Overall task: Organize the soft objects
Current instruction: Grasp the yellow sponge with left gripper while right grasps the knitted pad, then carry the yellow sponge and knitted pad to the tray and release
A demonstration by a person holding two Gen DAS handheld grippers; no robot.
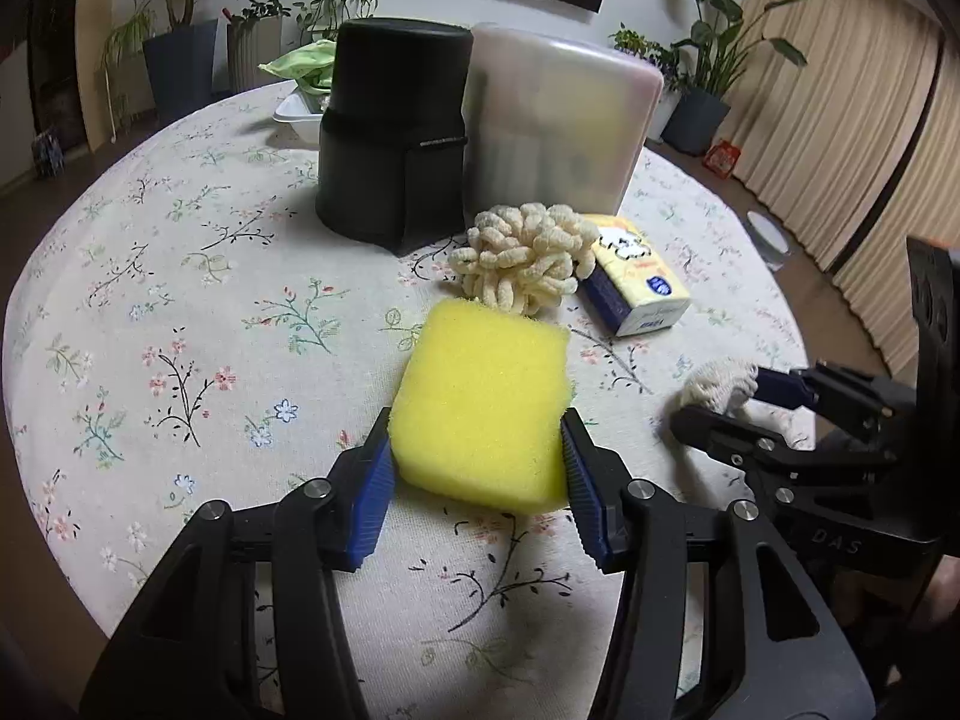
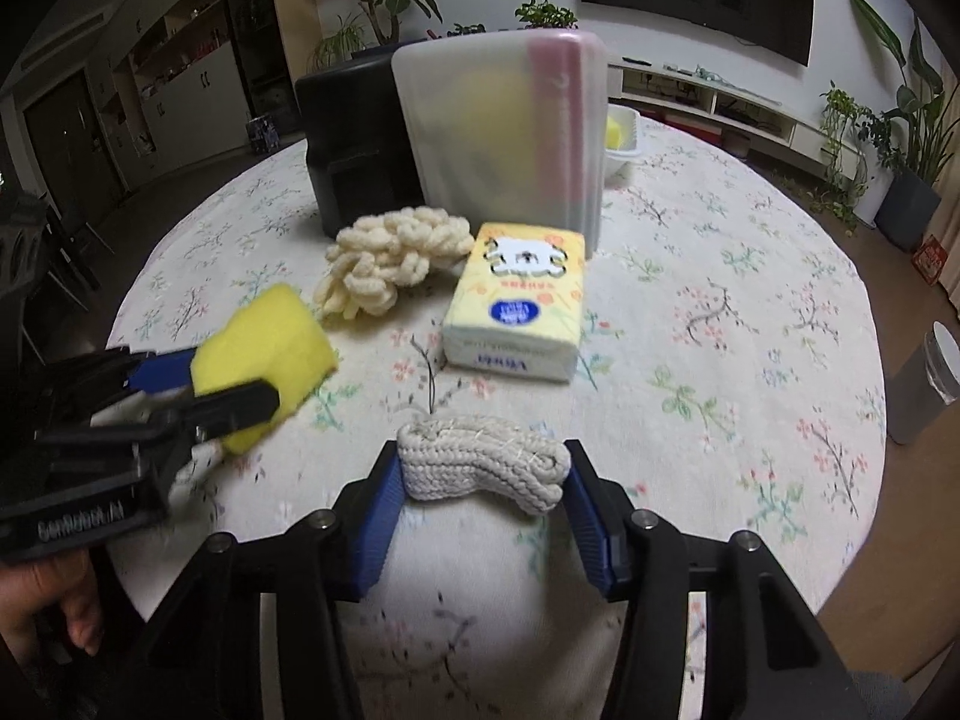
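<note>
Both grabs done: left claw point(image 1: 477, 468) pinching the yellow sponge point(image 1: 483, 402), right claw point(image 2: 483, 495) pinching the knitted scrubber point(image 2: 486, 462); probably lift next.

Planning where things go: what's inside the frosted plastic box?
Through the frosted plastic box only a blurry yellow shape and a pink strip show. Its cloudy walls hide what they are and anything else inside.

right tongs point(image 2: 483, 489) clamp knitted cloth point(image 2: 486, 471) | left tongs point(image 2: 240, 378) grip sponge point(image 2: 270, 348)
</note>
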